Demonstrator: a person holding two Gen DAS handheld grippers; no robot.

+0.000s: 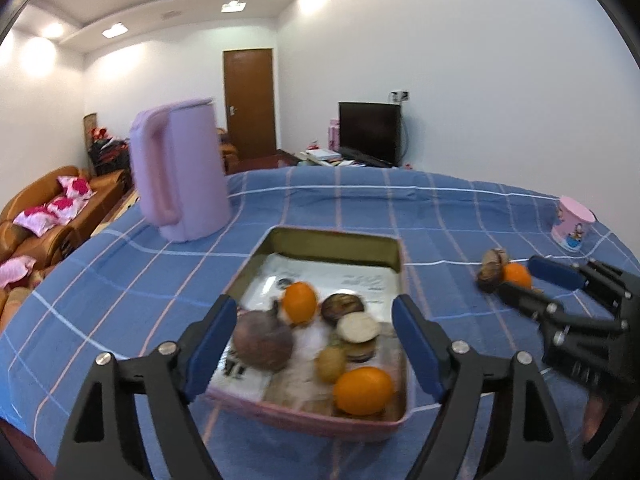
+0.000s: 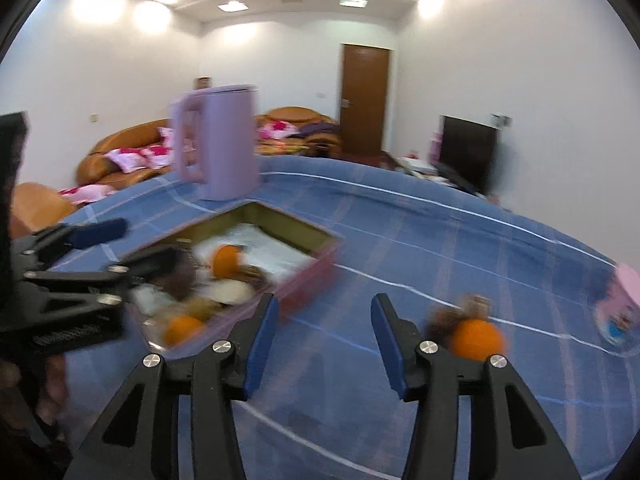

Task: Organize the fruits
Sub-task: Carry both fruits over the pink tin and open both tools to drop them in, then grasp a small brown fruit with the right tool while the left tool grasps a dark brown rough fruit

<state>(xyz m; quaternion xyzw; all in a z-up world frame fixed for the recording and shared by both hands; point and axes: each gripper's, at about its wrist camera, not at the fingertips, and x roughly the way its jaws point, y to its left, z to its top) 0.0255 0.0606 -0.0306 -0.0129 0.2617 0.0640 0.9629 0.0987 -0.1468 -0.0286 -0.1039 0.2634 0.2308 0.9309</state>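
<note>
Left wrist view: left gripper (image 1: 316, 344) jaws parted, empty above tin tray (image 1: 332, 240) of collected fruit; right gripper (image 2: 324, 344) unclenched, empty, orange (image 2: 478, 338) just right of its jaws, likely next.

Left gripper (image 1: 314, 344) low in the left wrist view, jaws spread wide, nothing clamped. Right gripper (image 2: 324, 344) at bottom centre of its view, jaws parted, empty.

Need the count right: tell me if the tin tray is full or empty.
Partly full: tin tray holds two oranges and several brownish fruits; white liner bare at back.
</note>
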